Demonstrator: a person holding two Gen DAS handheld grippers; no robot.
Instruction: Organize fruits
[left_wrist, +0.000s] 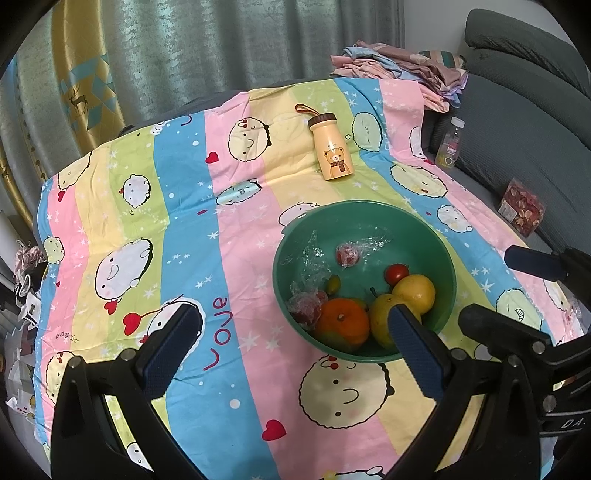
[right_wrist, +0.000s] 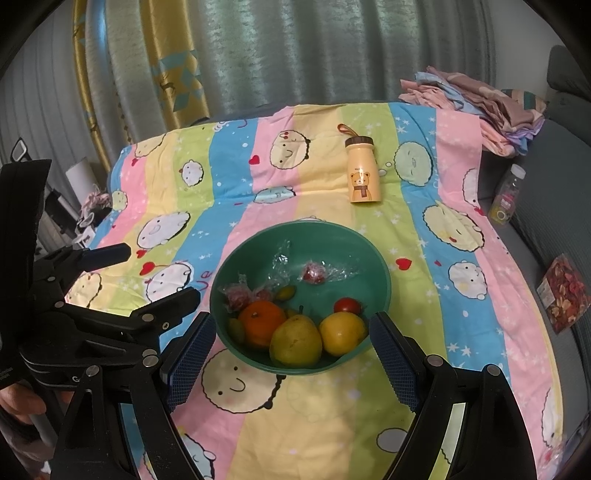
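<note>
Your right gripper (right_wrist: 291, 354) stands wide open and holds nothing; its two blue pads flank the near rim of the green bowl (right_wrist: 384, 273), one on each side, and I cannot tell whether either pad touches that rim. Your left gripper (left_wrist: 295, 347) is also spread wide and empty, with its right pad in front of the bowl's near edge and its left pad well to the left of the bowl, over the striped cartoon cloth (left_wrist: 192, 229). All the fruit lies inside the bowl. Nearest you, against the bowl's near wall, sit a yellow-green pear (right_wrist: 295, 341), an orange (right_wrist: 262, 323) to its left and a yellow round fruit (right_wrist: 341, 332) to its right. Just behind the yellow fruit is a small red tomato (right_wrist: 347, 305). A small green fruit (right_wrist: 286, 292) lies behind the orange, beside some red fruit in crinkled clear wrap (right_wrist: 240, 295). Toward the bowl's far wall lies another wrapped red piece (right_wrist: 314, 274). Beyond the bowl a yellow bear-print bottle (right_wrist: 362, 173) stands upright on the cloth. Farther still, beyond the bowl and to its right, is a pile of folded fabrics (right_wrist: 476, 99).
</note>
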